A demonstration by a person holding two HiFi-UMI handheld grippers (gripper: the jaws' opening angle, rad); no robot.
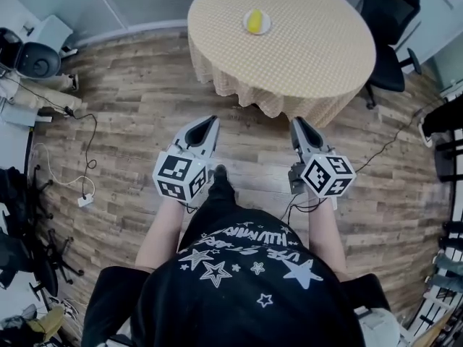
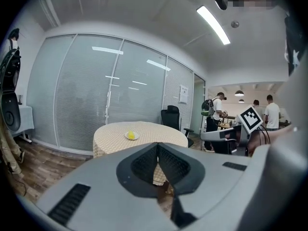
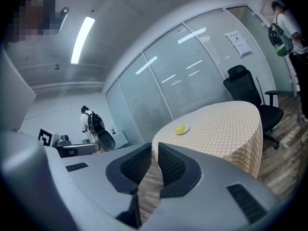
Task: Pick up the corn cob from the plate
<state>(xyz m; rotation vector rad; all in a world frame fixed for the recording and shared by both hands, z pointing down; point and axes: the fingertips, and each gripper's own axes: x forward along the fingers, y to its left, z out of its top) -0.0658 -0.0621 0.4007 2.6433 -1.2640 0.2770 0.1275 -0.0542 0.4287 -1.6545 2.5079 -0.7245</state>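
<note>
A yellow corn cob point(image 1: 254, 21) lies on a small white plate point(image 1: 266, 27) on the round table point(image 1: 311, 56) with a checked yellow cloth, far ahead. Both grippers are held out over the wooden floor, well short of the table. The left gripper point(image 1: 212, 119) is shut and holds nothing. The right gripper point(image 1: 296, 120) is shut too, also without anything in it. From the left gripper point(image 2: 157, 146) the corn cob point(image 2: 130, 135) shows beyond the jaws, slightly left. From the right gripper point(image 3: 155, 146) the corn cob point(image 3: 180, 128) shows on its plate point(image 3: 186, 127), slightly right.
A black office chair point(image 1: 391, 20) stands at the table's far right. Cables and a power strip point(image 1: 85, 201) lie on the floor at the left, near dark equipment point(image 1: 36, 60). A frosted glass wall point(image 2: 96, 90) stands behind the table. People point(image 2: 219, 112) stand far off.
</note>
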